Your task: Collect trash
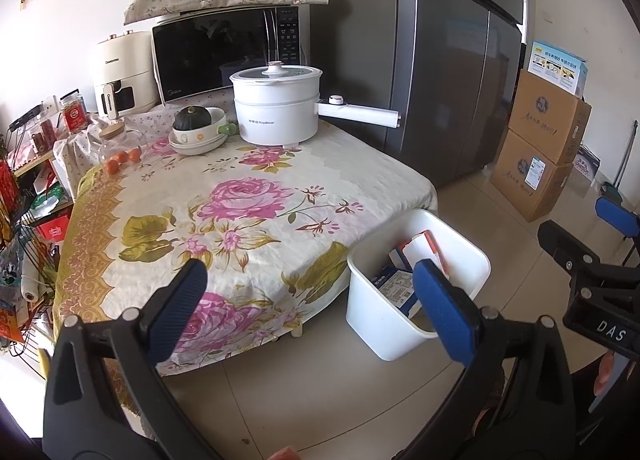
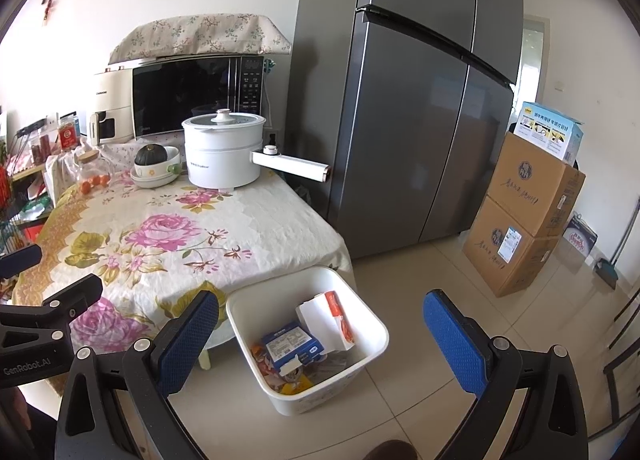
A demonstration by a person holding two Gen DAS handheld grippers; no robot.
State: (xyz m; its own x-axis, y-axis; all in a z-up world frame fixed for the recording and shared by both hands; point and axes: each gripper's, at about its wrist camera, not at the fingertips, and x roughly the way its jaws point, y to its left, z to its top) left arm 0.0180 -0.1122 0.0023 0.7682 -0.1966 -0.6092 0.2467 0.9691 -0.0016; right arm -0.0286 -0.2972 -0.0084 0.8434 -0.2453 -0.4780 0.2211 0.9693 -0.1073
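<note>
While both tools gape wide and empty, left tool (image 1: 310, 300) and right tool (image 2: 322, 334) hover above trash-filled white bin (image 2: 372, 356) beside tabletop (image 2: 280, 220).

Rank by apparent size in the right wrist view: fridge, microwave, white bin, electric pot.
1. fridge, by far the largest.
2. microwave and white bin: look alike, and the bin sits nearer the camera, so unranked.
3. electric pot, smallest.

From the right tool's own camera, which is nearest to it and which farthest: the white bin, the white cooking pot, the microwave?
Measured from the right tool:
1. White bin, on the floor just ahead.
2. White cooking pot, at the table's far end.
3. Microwave, behind the pot, by the wall.
</note>
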